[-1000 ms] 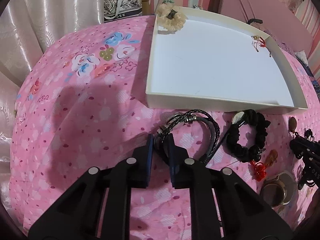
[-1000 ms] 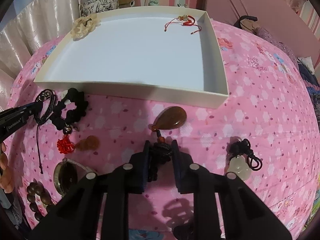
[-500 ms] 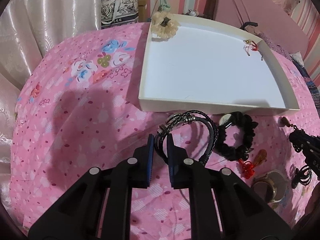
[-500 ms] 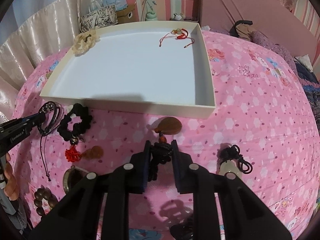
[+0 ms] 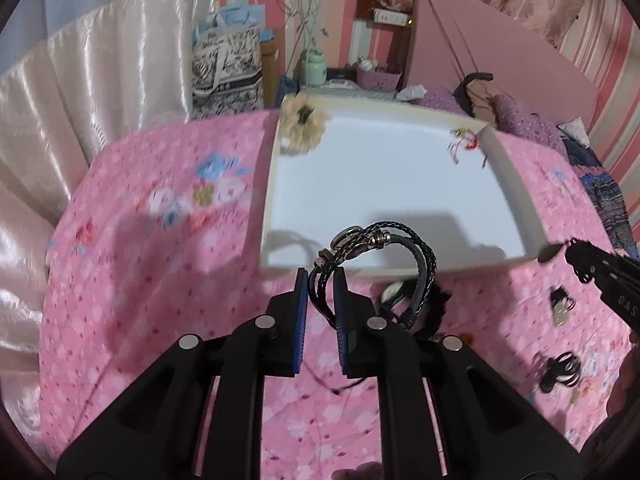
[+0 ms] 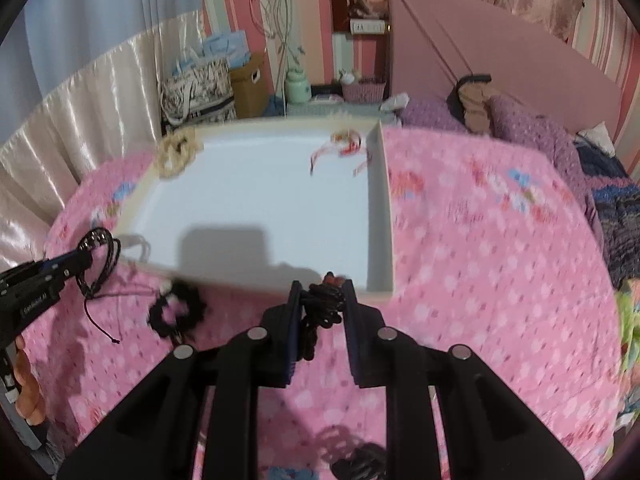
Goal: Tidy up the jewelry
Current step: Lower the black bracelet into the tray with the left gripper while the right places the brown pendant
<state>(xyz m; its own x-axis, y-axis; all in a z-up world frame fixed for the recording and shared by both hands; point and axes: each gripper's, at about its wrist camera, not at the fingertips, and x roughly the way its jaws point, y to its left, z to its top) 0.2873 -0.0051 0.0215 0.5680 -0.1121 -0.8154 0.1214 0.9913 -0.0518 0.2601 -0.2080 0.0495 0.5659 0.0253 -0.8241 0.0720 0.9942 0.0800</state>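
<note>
My left gripper point(image 5: 322, 280) is shut on a black braided bracelet point(image 5: 420, 256) with metal clasps, held in the air at the near edge of the white tray point(image 5: 380, 184). In the right wrist view my right gripper point(image 6: 322, 288) is shut on the black knotted cord point(image 6: 320, 308) of a brown pendant. The pendant point(image 5: 550, 252) shows at that gripper's tip in the left wrist view. In the tray, a cream scrunchie point(image 5: 302, 124) lies in the far left corner and a red cord charm point(image 5: 464, 144) in the far right corner.
A black scrunchie point(image 6: 176, 312) lies on the pink flowered bedspread point(image 6: 480, 280) just before the tray. A white pendant on black cord point(image 5: 560, 372) and a small clip point(image 5: 560, 308) lie to the right. A pink headboard point(image 6: 480, 60) and purple pillows point(image 6: 520, 128) stand behind.
Both grippers have risen off the bedspread with their pieces, the bracelet and the pendant cord now hanging in the air nearer the tray's near edge.
</note>
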